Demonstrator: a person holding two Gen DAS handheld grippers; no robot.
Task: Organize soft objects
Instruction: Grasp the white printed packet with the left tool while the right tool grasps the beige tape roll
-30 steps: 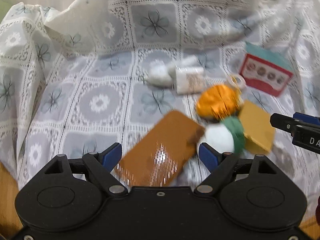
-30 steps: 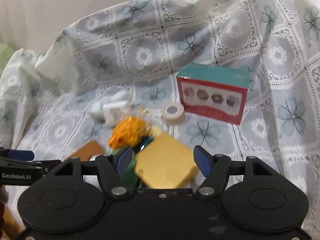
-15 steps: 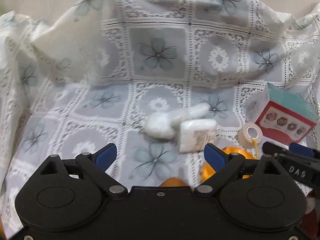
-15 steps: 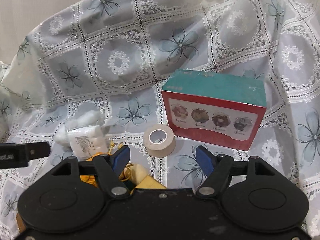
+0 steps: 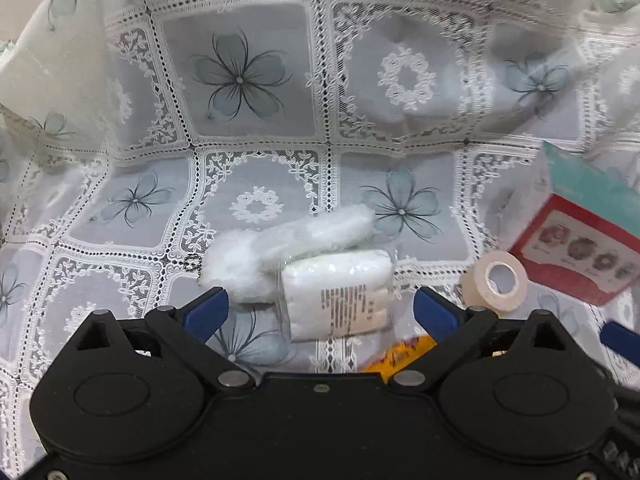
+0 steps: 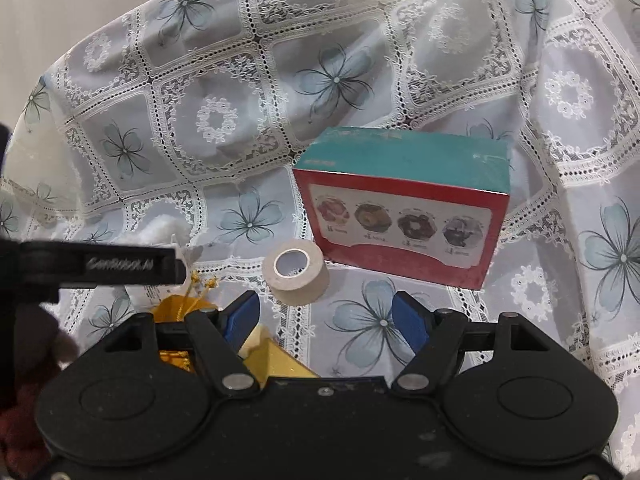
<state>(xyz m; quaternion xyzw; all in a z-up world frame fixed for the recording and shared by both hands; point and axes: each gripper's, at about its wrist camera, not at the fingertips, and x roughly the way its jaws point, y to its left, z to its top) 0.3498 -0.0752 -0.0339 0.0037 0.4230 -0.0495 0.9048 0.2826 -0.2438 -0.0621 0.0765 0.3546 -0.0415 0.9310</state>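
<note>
1. far left of the left wrist view: lace tablecloth [image 5: 240,80] with grey flower squares, draped up behind everything.
2. left of centre: fluffy white plush [image 5: 280,248] lying on the cloth, touching the wrapped white pack [image 5: 340,292] with a printed label in front of it.
3. left gripper [image 5: 320,312] with blue pads wide and opening further; pack lying between the pads, unpressed, not gripped.
4. low centre-right: orange-yellow item [image 5: 400,354] peeking out at the gripper body's edge, too hidden to identify.
5. right of that: beige tape roll [image 5: 494,286] on its side, just beside the red and teal box [image 5: 580,252].
6. right wrist view: right gripper [image 6: 324,320] with jaws parted about halfway, only bare cloth between them; tape roll [image 6: 296,272] just ahead, box [image 6: 404,208] behind it.
</note>
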